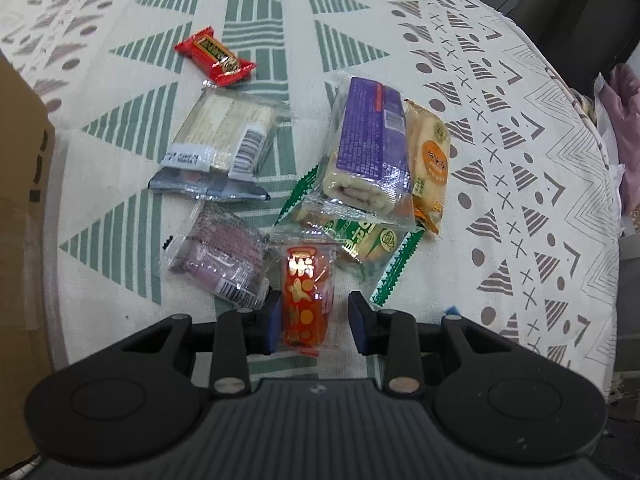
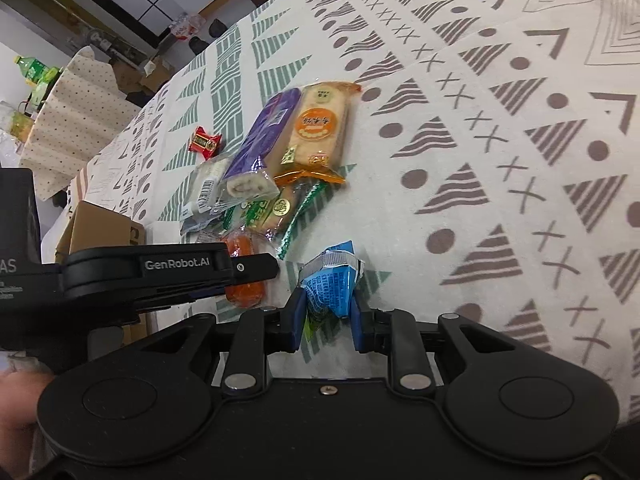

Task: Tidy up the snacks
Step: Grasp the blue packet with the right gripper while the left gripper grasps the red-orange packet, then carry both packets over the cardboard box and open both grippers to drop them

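An orange-red snack packet (image 1: 306,300) lies on the patterned tablecloth (image 1: 500,160). My left gripper (image 1: 315,322) is open and straddles it: the left pad touches the packet and a gap shows at the right pad. In the right wrist view the same packet (image 2: 244,276) lies under the left gripper (image 2: 264,270). My right gripper (image 2: 326,320) is shut on a crumpled blue packet (image 2: 330,284), close to the cloth. Beyond lie a purple cake roll (image 1: 366,144), an orange cracker pack (image 1: 430,160), a green packet (image 1: 372,244) and a red candy (image 1: 216,58).
Two clear packs lie left of the pile, a pale wafer one (image 1: 224,136) and a purplish one (image 1: 222,258). A cardboard box (image 1: 20,200) stands at the table's left edge. The table's rounded edge drops off at right beside a dark chair (image 1: 580,12). A hand (image 2: 16,412) shows low left.
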{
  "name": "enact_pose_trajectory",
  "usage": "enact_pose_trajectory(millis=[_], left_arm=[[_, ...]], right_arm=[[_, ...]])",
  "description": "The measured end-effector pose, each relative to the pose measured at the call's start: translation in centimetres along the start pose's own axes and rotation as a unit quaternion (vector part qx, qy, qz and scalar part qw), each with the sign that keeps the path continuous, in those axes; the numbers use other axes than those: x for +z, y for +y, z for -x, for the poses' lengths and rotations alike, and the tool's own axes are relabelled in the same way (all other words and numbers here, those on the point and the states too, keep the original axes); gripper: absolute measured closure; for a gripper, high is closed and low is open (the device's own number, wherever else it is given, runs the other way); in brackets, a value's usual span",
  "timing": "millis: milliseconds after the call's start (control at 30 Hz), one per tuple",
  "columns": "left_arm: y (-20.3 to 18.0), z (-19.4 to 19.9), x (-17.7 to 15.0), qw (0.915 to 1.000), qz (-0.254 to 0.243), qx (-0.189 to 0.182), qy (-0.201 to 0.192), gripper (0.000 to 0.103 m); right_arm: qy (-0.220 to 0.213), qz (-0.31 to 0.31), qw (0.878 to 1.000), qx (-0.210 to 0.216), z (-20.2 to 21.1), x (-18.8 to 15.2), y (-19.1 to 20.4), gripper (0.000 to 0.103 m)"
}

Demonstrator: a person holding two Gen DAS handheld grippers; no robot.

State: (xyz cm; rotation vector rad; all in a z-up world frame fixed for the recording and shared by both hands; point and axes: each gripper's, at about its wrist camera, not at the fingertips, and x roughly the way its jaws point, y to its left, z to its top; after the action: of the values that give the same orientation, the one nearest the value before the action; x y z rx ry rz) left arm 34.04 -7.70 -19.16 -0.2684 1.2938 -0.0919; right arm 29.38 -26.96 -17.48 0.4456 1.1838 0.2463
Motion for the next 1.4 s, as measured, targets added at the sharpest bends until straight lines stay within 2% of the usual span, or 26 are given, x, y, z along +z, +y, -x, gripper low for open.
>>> enact_pose_trajectory(millis=[33, 100, 233, 667, 1067, 1400], left_arm=[[-0.1, 0.1, 0.0, 1.0, -0.005, 0.006, -0.002, 0.082], [-0.1, 0.4, 0.0, 1.0, -0.003, -0.006, 0.005, 0.084], [-0.2, 2.2, -0.3, 0.9997, -0.018, -0.011, -0.011, 0.085], [2.3, 9.3, -1.6, 0.9979, -0.009, -0.03, -0.057, 0.085], [5.0, 14.6, -3.4, 0.9943, 0.007, -0.042, -0.097, 0.085], [8.6, 18.0, -4.1, 0.9909, 0.031, -0.042, -0.124, 0.085]], right_arm=[[-0.001, 0.0, 1.0, -0.002, 0.2, 0.0, 0.0, 0.08], [-0.005, 0.001, 1.0, -0.004, 0.7, 0.0, 0.2, 0.08], [-0.016, 0.009, 1.0, -0.007, 1.7, 0.0, 1.0, 0.08], [-0.056, 0.029, 0.998, 0.011, 4.4, -1.0, 5.2, 0.08], [-0.081, 0.06, 0.995, 0.029, 6.2, -2.1, 9.6, 0.08], [-0.085, 0.093, 0.991, 0.05, 6.0, -2.8, 13.8, 0.08]])
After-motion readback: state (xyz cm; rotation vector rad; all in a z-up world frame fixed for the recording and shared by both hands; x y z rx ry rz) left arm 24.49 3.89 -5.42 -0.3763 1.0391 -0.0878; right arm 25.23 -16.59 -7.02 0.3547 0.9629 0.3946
